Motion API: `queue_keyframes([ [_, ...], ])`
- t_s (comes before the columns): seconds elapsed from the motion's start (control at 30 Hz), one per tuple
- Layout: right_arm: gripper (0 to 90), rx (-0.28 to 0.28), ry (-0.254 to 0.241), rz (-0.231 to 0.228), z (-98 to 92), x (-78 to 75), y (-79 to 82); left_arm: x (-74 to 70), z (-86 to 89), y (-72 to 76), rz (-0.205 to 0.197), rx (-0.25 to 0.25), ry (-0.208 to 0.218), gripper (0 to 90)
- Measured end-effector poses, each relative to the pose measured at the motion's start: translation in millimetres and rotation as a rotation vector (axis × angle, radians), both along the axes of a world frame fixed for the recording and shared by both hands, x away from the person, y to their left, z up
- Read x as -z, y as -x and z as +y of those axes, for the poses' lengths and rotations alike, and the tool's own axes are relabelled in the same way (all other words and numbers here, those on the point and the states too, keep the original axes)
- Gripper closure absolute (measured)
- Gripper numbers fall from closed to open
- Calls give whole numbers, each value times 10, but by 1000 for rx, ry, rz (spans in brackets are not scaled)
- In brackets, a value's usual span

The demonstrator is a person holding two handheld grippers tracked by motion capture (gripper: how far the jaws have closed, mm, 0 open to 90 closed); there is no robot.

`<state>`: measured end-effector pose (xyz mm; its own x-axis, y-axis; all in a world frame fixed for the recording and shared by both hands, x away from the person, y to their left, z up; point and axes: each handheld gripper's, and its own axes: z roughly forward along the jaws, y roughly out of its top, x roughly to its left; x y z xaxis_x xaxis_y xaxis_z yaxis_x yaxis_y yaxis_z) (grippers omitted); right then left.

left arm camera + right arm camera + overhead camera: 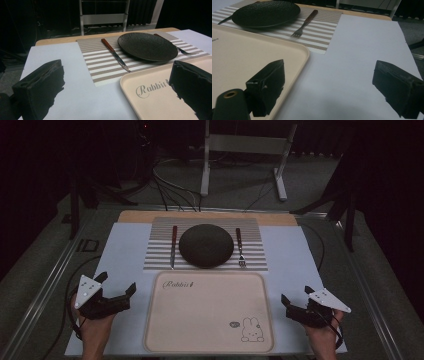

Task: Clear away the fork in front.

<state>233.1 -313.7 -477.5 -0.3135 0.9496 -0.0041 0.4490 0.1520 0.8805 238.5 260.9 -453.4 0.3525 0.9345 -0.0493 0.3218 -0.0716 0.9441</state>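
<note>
A dark round plate (pixel 206 245) sits on a striped placemat (pixel 160 260), with a knife (pixel 173 246) to its left and a fork (pixel 240 248) to its right. In front of the mat lies an empty beige tray (pixel 210 312) with a rabbit print. My left gripper (pixel 118 285) rests at the tray's left side, jaws wide apart, nothing between them. My right gripper (pixel 296 296) rests at the tray's right side, also open and empty. In the left gripper view the knife (pixel 115 54) and plate (pixel 147 46) lie ahead; in the right gripper view the fork (pixel 304 24) lies ahead.
A white sheet (pixel 125 250) covers the table under mat and tray, with bare room on both sides. A wooden table edge (pixel 140 216) shows at the back. A white metal stand (pixel 245 150) and cables are on the floor beyond.
</note>
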Motion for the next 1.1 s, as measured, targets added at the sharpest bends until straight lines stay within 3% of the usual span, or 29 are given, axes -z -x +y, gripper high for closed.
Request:
queue_keyframes([
  [0.47,108,27,-29,23,-24,2,-13,4,-14,-2,-3,-13,-11,0],
  [0.7,108,48,-57,48,-11,-30,-33,23,-52,-17,-2,-20,-39,0],
  [0.93,109,56,-42,91,65,-92,-92,31,-69,-24,-1,-20,-44,0],
  [1.1,110,58,-14,84,114,-167,-150,38,-93,-27,2,-15,-52,0],
])
